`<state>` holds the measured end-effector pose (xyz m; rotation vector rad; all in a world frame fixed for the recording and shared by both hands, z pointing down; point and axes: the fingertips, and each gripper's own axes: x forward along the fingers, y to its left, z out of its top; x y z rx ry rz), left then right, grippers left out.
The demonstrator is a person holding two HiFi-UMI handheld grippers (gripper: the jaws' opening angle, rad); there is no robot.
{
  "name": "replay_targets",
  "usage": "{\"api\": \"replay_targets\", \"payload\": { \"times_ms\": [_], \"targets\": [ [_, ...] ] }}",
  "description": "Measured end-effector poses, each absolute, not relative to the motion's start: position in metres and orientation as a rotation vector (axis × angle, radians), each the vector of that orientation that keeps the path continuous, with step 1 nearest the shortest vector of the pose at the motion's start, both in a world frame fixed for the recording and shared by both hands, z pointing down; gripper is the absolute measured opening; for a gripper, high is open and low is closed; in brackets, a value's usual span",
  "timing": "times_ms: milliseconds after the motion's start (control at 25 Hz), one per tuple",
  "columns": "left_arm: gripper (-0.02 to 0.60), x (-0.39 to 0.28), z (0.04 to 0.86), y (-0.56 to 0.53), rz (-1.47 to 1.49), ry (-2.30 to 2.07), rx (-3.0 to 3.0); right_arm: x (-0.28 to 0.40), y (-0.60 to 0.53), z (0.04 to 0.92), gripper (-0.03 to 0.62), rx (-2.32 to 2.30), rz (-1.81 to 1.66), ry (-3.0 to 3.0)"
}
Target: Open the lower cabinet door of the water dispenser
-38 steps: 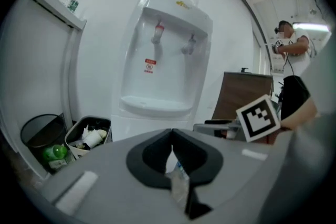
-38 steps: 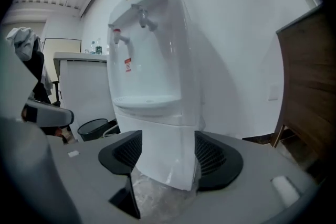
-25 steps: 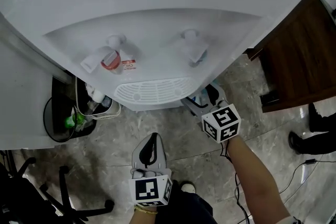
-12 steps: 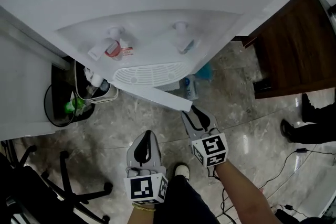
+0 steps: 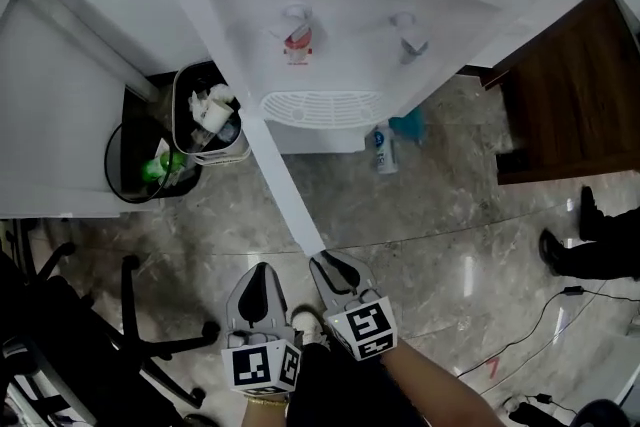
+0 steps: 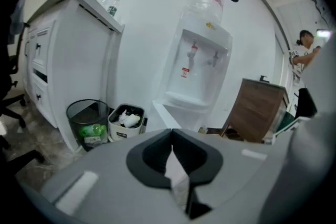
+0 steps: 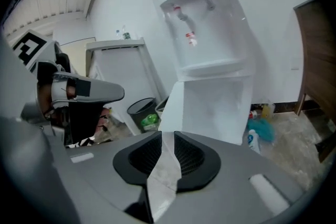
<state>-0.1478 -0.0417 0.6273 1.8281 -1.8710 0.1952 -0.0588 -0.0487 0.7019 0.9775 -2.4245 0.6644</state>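
The white water dispenser stands against the wall, and its lower cabinet door is swung wide out toward me, seen edge-on as a long white strip. My right gripper is at the door's free end. Its jaws are closing, with the thin door edge running in between the pads in the right gripper view. My left gripper hovers just left of it with its jaws together and holds nothing. The dispenser also shows ahead in the left gripper view.
A black mesh bin and a white bin full of rubbish sit left of the dispenser beside a white cupboard. A bottle lies on the floor. A brown wooden cabinet stands right, an office chair base lower left.
The cabinet door has swung from almost shut to wide open. My right gripper has come back toward me with the door's edge. The left gripper has drawn back too.
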Motion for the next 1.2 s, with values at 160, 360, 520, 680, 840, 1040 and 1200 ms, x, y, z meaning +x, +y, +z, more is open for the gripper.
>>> {"api": "replay_targets", "payload": {
  "times_ms": [160, 360, 520, 680, 840, 1040, 1200],
  "targets": [
    [0.006, -0.181, 0.634, -0.009, 0.203, -1.931, 1.752, -0.121, -0.018, 0.702, 0.046, 0.769, 0.652, -2.481],
    [0.006, -0.216, 0.632, 0.008, 0.194, -2.015, 1.687, -0.192, -0.004, 0.696, 0.02, 0.594, 0.628, -2.58],
    [0.006, -0.229, 0.625, 0.01, 0.185, -2.041, 1.689, -0.206, -0.006, 0.682, 0.02, 0.596, 0.634, -2.621],
    [0.006, -0.218, 0.611, 0.006, 0.179, -2.006, 1.718, -0.173, -0.018, 0.655, 0.002, 0.779, 0.687, -2.611],
    [0.006, -0.174, 0.587, 0.0, 0.206, -1.894, 1.789, -0.108, -0.031, 0.62, 0.0, 1.034, 0.754, -2.528],
    [0.007, -0.106, 0.545, -0.005, 0.289, -1.709, 1.903, -0.02, -0.034, 0.557, 0.0, 1.283, 0.762, -2.39],
    [0.006, -0.072, 0.518, -0.01, 0.317, -1.63, 1.951, 0.02, -0.027, 0.521, 0.0, 1.352, 0.739, -2.332]
  ]
}}
